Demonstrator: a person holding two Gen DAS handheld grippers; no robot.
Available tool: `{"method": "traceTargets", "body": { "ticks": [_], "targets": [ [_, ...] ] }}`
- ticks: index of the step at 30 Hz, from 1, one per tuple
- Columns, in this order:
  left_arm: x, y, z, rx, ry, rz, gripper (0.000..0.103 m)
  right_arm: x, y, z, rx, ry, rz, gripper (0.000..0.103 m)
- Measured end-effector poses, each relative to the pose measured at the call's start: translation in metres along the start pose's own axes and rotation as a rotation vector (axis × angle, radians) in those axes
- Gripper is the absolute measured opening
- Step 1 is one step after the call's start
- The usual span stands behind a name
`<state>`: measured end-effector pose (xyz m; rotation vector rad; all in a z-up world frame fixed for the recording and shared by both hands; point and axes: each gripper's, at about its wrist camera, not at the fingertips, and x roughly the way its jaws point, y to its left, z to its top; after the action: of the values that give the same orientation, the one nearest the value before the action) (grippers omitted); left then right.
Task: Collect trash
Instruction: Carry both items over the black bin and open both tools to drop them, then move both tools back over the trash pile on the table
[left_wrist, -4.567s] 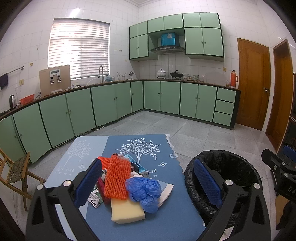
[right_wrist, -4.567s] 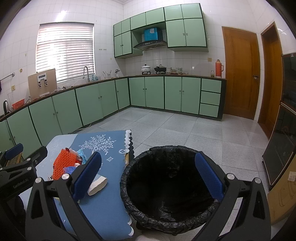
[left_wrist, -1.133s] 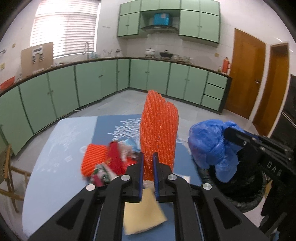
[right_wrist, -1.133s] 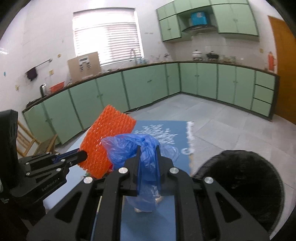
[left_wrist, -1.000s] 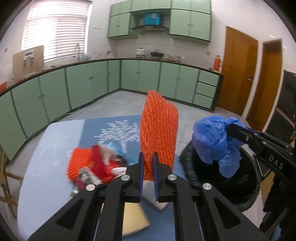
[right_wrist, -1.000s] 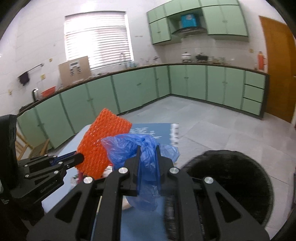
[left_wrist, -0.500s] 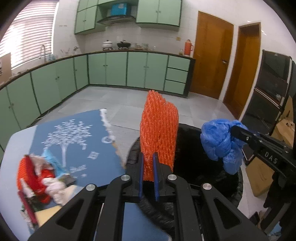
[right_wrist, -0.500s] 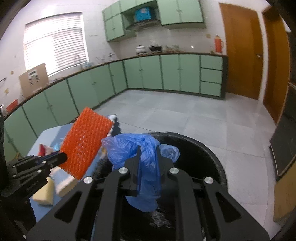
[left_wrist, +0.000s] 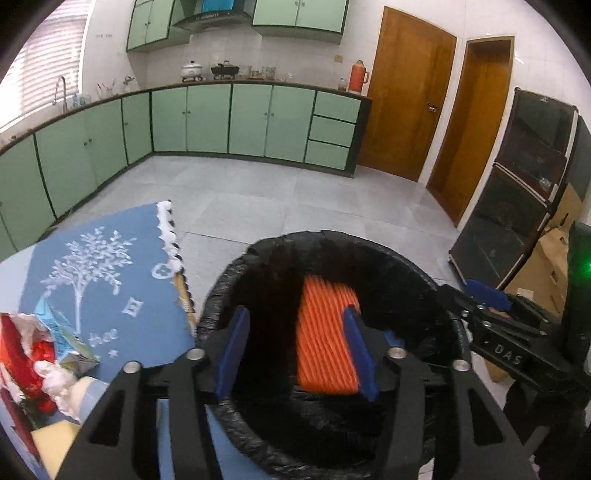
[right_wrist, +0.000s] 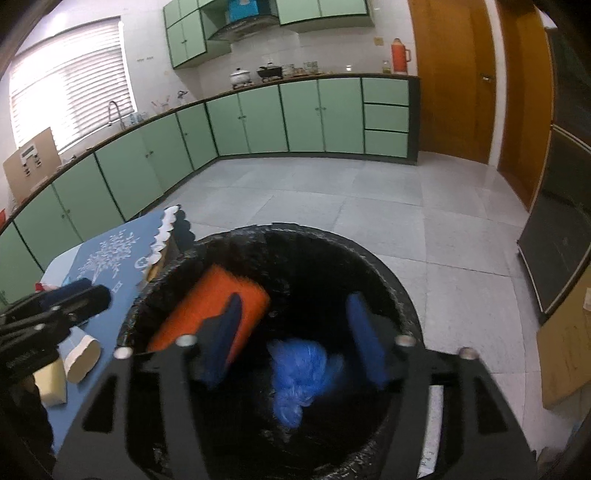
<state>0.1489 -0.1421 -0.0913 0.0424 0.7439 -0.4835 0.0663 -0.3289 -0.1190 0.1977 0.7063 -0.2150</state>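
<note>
A black-lined trash bin (left_wrist: 332, 240) (right_wrist: 369, 254) sits below both grippers. My left gripper (left_wrist: 295, 350) hangs over it with its jaws opening. The orange foam net (left_wrist: 325, 339) (right_wrist: 207, 306) is loose between the blue pads, blurred, dropping into the bin. My right gripper (right_wrist: 293, 339) is over the bin too, jaws opening, and the crumpled blue plastic bag (right_wrist: 299, 373) falls free below them. Each gripper shows at the edge of the other's view: the right gripper (left_wrist: 480, 299) and the left gripper (right_wrist: 74, 295).
A table with a blue tree-print cloth (left_wrist: 110, 277) stands left of the bin. On it lie red wrappers (left_wrist: 22, 350), a yellow sponge (left_wrist: 51, 443) and a white paper cup (right_wrist: 81, 354). Green cabinets line the far walls; a dark cabinet (left_wrist: 517, 221) and cardboard boxes stand right.
Both grippers swung from the table to above the bin and sank. Their jaws went from shut to apart; the orange net and the blue bag left the pads and drop into the bin.
</note>
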Motion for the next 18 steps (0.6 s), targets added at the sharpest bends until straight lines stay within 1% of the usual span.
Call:
{"method": "traceTargets", "body": {
  "ticks": [1,2,3,5,7,10,11,18],
  "targets": [
    [-0.003,0.003,0.000,-0.001,-0.004,0.011,0.055,-0.001,0.001,-0.001,0.004,-0.002,-0.001,0.064],
    [-0.006,0.006,0.000,-0.003,-0.006,0.018,0.056,-0.003,0.002,-0.002,0.007,-0.004,-0.003,0.070],
    [-0.010,0.011,0.000,-0.009,-0.012,0.032,0.057,-0.006,0.003,-0.002,0.010,-0.015,-0.009,0.074],
    [-0.021,0.021,-0.002,-0.021,-0.032,0.071,0.064,-0.013,0.010,-0.002,0.013,-0.047,-0.019,0.085],
    [-0.033,0.029,-0.005,-0.031,-0.051,0.111,0.066,-0.019,0.018,0.003,0.013,-0.071,-0.013,0.089],
    [-0.054,0.044,-0.012,-0.047,-0.079,0.181,0.068,-0.028,0.036,0.011,0.015,-0.099,0.021,0.090],
    [-0.064,0.050,-0.017,-0.057,-0.090,0.214,0.068,-0.032,0.045,0.010,0.010,-0.110,0.036,0.090],
    [-0.107,0.087,-0.043,-0.122,-0.133,0.360,0.069,-0.048,0.100,0.009,-0.034,-0.153,0.138,0.091]
  ]
}}
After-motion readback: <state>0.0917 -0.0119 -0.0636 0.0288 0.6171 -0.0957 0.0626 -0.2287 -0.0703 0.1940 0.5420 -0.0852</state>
